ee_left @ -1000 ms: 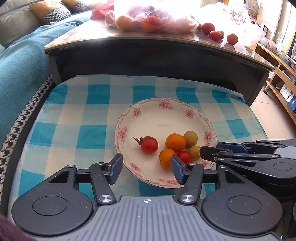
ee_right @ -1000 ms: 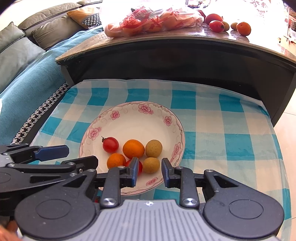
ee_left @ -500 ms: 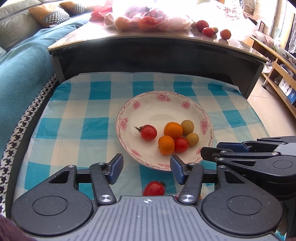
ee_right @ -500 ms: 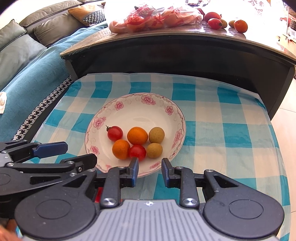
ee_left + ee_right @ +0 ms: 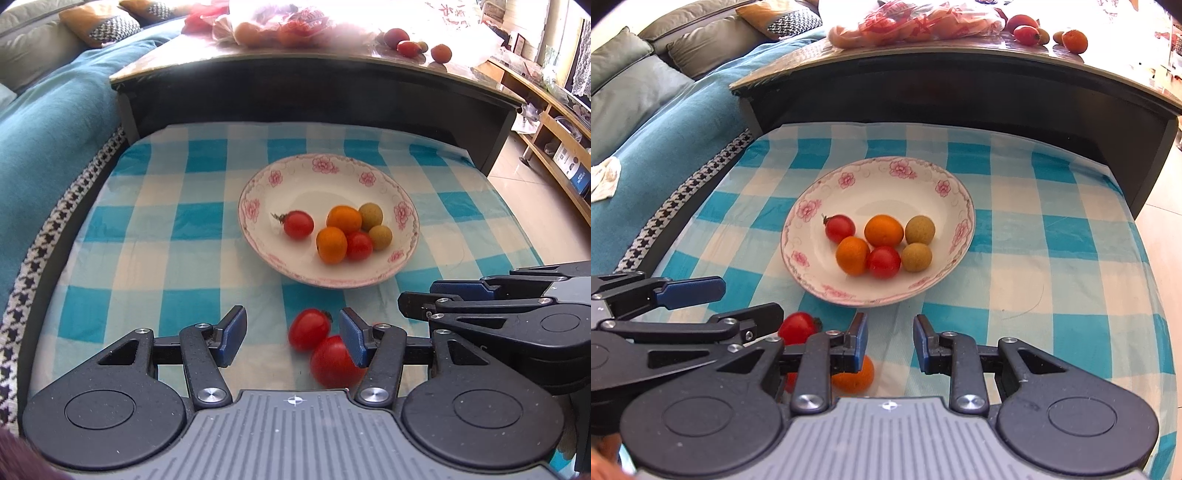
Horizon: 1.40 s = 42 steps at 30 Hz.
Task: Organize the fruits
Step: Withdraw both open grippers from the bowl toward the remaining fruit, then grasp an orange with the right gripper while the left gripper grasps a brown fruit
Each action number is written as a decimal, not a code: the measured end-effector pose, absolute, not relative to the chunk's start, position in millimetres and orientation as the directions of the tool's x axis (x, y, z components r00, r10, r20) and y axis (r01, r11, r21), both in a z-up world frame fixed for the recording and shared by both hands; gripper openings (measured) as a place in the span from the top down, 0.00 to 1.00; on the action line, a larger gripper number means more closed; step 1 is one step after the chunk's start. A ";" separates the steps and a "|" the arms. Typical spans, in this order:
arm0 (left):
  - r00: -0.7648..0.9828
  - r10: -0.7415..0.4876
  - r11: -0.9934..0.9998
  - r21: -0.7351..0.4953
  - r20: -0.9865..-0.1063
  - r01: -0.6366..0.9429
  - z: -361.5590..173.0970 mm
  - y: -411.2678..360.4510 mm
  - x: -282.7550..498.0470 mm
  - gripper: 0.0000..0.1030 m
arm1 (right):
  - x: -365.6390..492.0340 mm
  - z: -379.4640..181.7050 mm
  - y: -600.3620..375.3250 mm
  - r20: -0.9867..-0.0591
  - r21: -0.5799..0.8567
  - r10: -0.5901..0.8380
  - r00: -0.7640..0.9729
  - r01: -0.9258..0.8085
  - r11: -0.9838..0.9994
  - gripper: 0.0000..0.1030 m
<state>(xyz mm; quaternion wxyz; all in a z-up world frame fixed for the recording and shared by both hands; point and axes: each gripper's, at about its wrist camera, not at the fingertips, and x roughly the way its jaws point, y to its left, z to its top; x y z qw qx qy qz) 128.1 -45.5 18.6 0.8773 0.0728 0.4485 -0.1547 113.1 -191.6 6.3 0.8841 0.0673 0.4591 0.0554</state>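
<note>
Both tools look alike. The left gripper (image 5: 291,338) has matte black linkage arms with round black discs at the base, silver screws at the pivots, and blue pads on its fingers (image 5: 232,334). Behind sits a ribbed grey housing bearing a small compass-like mark. The right gripper (image 5: 890,341) matches.

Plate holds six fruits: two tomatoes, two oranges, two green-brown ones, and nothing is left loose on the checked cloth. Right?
Not quite. The plate count is right, but fruit is loose on the checked cloth: the right wrist view shows a tomato and an orange by the tongs.
</note>
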 end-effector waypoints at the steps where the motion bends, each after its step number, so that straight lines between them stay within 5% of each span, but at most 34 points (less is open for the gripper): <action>1: 0.544 -0.208 0.942 -0.016 -0.813 0.336 17.2 -44.1 126.1 0.39 | 111.0 5.6 -190.2 -0.808 0.167 0.161 0.567 -0.040 0.985 0.72; 7: 0.513 -0.194 0.939 -0.007 -0.836 0.344 6.4 -40.0 112.3 0.43 | 99.2 -6.5 -183.1 -0.833 0.174 0.172 0.525 -0.045 0.984 0.72; 20: 0.428 -0.217 0.945 -0.078 -0.877 0.319 -17.4 -28.8 109.6 0.36 | 94.9 -13.7 -183.6 -0.861 0.152 0.159 0.483 -0.053 0.987 0.67; 28: 0.422 -0.212 0.943 -0.072 -0.881 0.325 -26.6 -35.0 113.4 0.45 | 98.4 -16.0 -189.2 -0.864 0.161 0.157 0.478 -0.032 0.986 0.67; 33: 0.418 -0.223 0.935 -0.073 -0.880 0.346 -26.6 -37.3 110.9 0.63 | 100.8 -16.4 -187.6 -0.864 0.162 0.159 0.477 -0.035 0.986 0.67; 42: 0.415 -0.228 0.929 -0.069 -0.881 0.363 -24.3 -30.9 105.1 0.67 | 111.3 -15.7 -194.8 -0.854 0.197 0.162 0.494 0.019 0.980 0.67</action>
